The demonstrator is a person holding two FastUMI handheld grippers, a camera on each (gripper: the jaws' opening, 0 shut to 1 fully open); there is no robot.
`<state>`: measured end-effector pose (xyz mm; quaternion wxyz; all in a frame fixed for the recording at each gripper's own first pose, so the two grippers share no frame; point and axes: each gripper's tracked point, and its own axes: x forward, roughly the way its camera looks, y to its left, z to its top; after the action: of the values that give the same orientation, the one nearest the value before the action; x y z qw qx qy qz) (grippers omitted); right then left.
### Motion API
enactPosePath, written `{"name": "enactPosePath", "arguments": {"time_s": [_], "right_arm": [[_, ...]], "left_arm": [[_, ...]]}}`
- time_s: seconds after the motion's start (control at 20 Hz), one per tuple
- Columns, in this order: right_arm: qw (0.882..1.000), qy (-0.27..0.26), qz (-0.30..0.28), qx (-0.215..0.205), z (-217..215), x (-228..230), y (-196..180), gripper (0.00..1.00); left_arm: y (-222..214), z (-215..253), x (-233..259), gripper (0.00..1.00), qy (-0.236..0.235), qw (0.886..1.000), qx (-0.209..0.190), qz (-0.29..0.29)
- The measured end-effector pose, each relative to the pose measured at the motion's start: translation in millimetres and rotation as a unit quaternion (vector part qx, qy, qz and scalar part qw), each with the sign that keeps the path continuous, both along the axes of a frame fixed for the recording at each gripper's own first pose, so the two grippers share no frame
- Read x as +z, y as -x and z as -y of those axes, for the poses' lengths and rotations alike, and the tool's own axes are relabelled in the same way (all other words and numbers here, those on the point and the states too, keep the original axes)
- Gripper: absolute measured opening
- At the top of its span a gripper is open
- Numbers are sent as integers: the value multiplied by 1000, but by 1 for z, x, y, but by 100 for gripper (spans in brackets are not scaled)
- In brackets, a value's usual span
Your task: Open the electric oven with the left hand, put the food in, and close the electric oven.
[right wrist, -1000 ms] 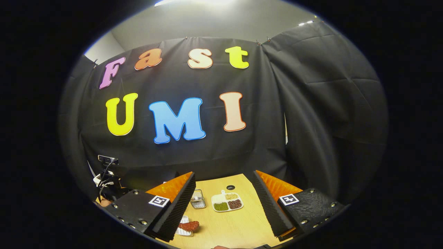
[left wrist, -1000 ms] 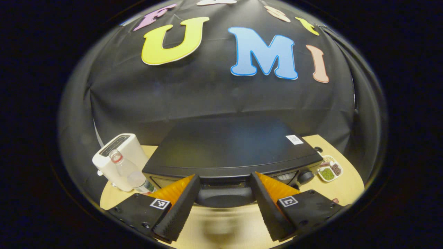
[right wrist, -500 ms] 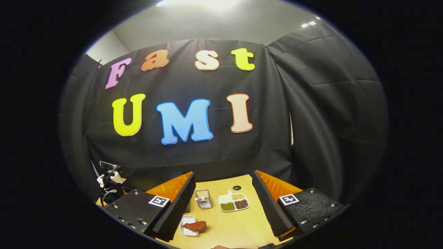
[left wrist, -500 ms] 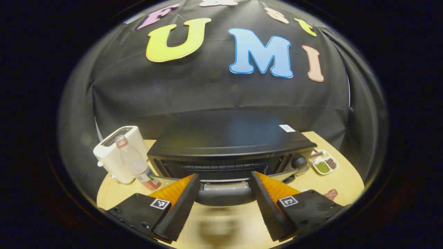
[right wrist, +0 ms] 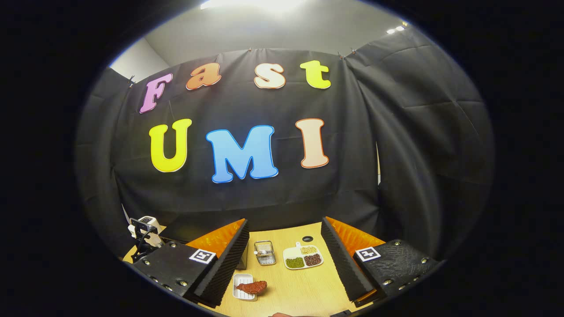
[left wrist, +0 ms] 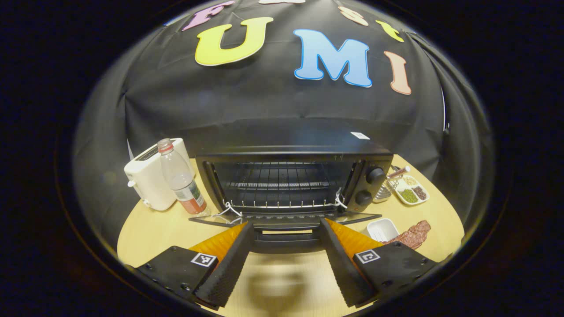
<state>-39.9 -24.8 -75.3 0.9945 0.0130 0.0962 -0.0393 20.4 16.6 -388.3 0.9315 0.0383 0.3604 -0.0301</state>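
On the table [left wrist: 154, 229], the oven [left wrist: 291, 176] door lies open; left gripper [left wrist: 286, 259] fingers straddle its handle [left wrist: 286, 240] without pressing. Right gripper [right wrist: 284, 259] fingers gape, empty, above the meat [right wrist: 251, 287].

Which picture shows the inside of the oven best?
The left gripper view. It looks straight into the oven, with the door dropped open and the wire rack plain to see. The right gripper view looks at the food on the table instead.

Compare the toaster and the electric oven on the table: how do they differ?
The toaster is white and small; the electric oven is black and much larger. The toaster's slot faces up; the oven opens at the front, door folded down, wire rack showing. Both stand on the wooden table.
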Motion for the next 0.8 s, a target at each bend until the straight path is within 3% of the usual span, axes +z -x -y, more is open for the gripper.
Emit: {"name": "enactPosePath", "arguments": {"time_s": [0.2,0.35,0.55,0.8], "right_arm": [[1000,5,-4,2,3,-2,3,99],[1000,6,-6,0,6,-3,4,99],[1000,11,-11,-1,12,-8,6,99],[998,-16,-53,16,10,-42,0,99]], "left_arm": [[28,0,-29,98,4,999,6,-39],[43,-9,-52,98,1,997,35,-73],[33,-10,-31,100,7,998,42,-48],[7,4,40,100,23,999,37,27]]}}
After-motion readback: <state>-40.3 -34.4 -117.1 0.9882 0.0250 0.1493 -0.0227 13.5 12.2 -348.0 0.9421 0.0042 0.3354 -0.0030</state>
